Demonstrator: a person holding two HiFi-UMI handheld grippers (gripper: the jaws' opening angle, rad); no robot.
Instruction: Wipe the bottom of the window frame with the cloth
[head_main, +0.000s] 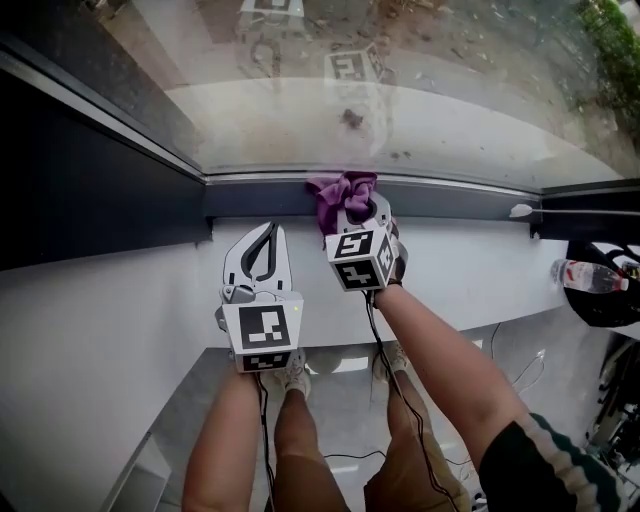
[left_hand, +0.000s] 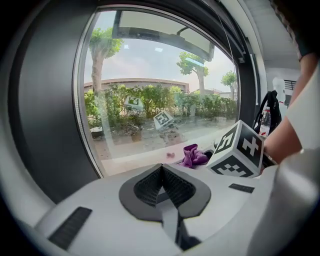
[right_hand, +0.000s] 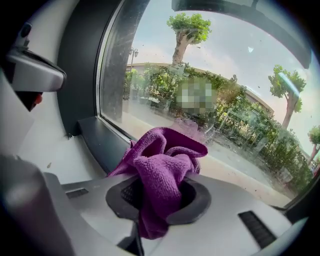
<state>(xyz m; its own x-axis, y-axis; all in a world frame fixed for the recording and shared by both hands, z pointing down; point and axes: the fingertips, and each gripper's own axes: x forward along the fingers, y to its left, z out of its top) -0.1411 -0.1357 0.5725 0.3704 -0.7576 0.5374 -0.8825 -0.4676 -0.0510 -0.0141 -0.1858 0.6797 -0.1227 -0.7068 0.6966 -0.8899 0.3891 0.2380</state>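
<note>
A crumpled purple microfibre cloth (right_hand: 165, 167), clamped in the right claw (head_main: 357, 213), is held at the dark, left-to-right window frame (head_main: 450, 200); the left claw (left_hand: 161, 172) is closed, empty.

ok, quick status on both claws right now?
Left claw: closed, nothing in it.
Right claw: closed on the purple cloth.

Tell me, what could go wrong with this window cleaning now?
The purple cloth is bunched in the right gripper, so dragging along the dark window frame might pull it loose. A wad like that may also skip parts of the frame. The gripper's hard tips sit close to the glass and could scrape it.
</note>
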